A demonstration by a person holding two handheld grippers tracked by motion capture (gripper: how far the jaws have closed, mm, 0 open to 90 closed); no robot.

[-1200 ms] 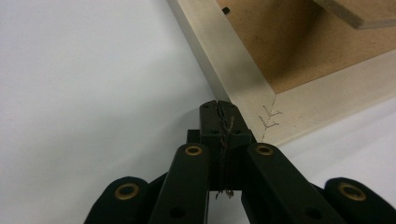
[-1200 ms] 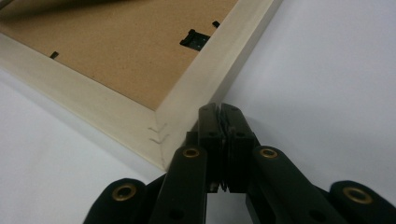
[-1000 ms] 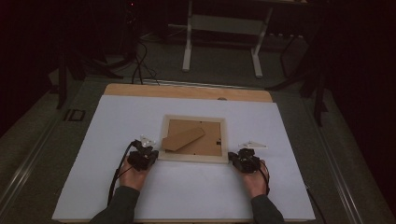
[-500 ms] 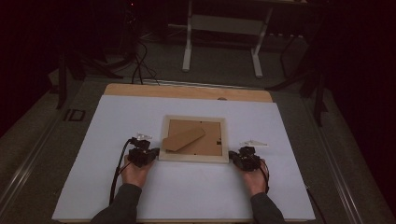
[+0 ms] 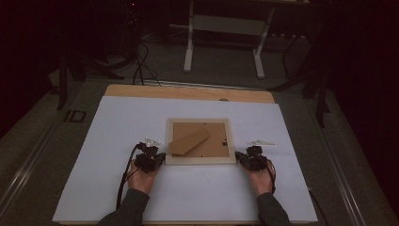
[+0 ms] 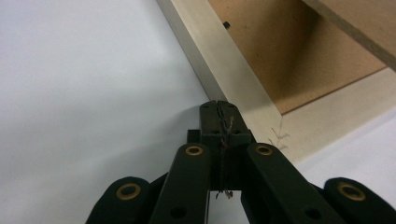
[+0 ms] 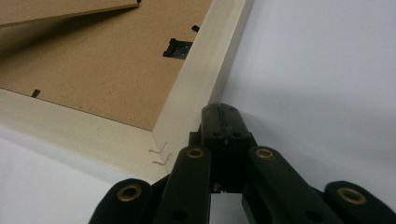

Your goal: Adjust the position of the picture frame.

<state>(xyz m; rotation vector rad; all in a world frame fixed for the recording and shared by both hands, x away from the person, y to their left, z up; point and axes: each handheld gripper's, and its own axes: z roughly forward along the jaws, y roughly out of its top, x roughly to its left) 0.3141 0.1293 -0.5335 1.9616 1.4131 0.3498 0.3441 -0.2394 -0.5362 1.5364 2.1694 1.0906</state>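
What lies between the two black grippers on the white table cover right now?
In the high view, the pale wooden picture frame, lying face down with its brown backing up, sits between the left gripper and right gripper, each shut at a near corner.

The one readable mark is "ID" in pale letters on a small dark sign (image 5: 74, 116) that lies on the floor just left of the table's far left corner. The frame's (image 5: 201, 160) pale border and brown backing carry no print, and the black jaws seen in both gripper views show no lettering or number.
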